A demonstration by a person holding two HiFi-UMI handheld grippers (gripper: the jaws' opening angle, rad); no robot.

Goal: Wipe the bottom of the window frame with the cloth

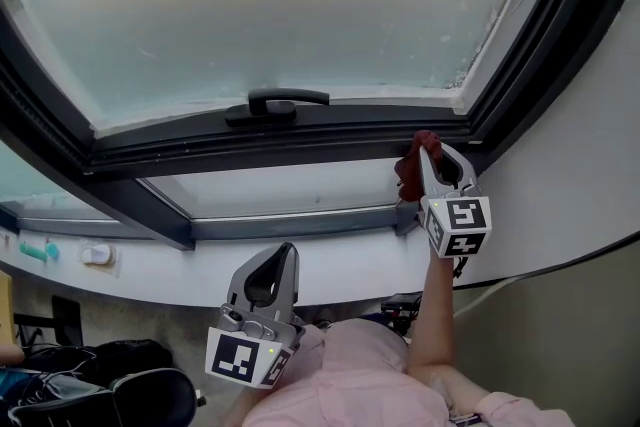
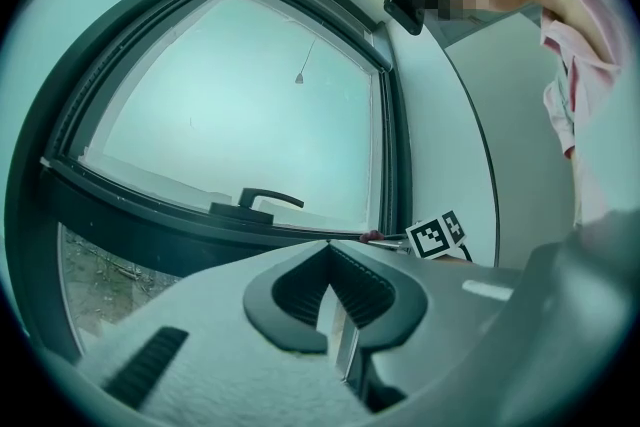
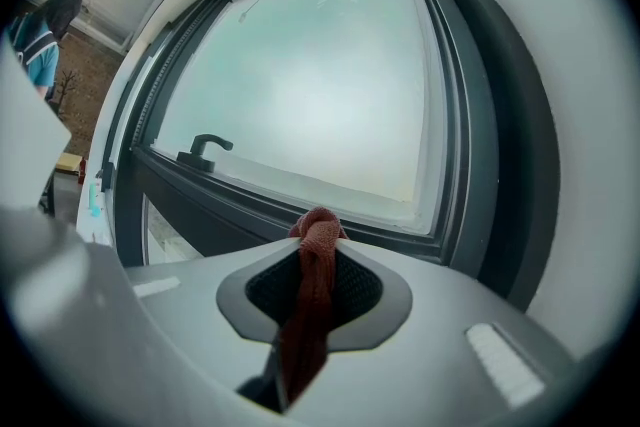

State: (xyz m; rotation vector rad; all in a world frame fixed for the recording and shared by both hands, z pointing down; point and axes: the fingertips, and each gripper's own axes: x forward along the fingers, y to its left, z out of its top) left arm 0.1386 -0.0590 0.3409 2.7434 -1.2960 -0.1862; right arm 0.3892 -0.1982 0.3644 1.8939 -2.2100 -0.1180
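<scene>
"At the lower right corner of the window, right of centre in the head view, what is the right gripper [image 1: 429, 149] doing?"

"Its jaws are clamped on the red cloth [image 1: 409, 171]. The right gripper view shows the cloth running up between them as a twisted strand, with a bunched knob poking out past the tips."

"And where is that knob against the window frame [image 1: 300, 151]?"

"Right at the dark bottom rail, close to where it meets the right upright. It overlaps the rail in both views, but I can't tell whether it actually presses on it."

"The left gripper [image 1: 284, 253]?"

"Low in the head view, left of centre, well apart from the frame and pointing up at it. In the left gripper view its jaws are pressed together with nothing between them."

"Anything else on the window?"

"A black handle [image 1: 286, 101] lies flat on the rail near the middle of the head view, well left of the cloth. The pane above it is frosted and pale."

"And around it?"

"A white sill [image 1: 200, 270] curves below the frame, with a few small items at its left end. A pink sleeve [image 1: 350, 380] fills the bottom centre, and a dark cable [image 1: 560, 262] crosses the wall at the right."
</scene>
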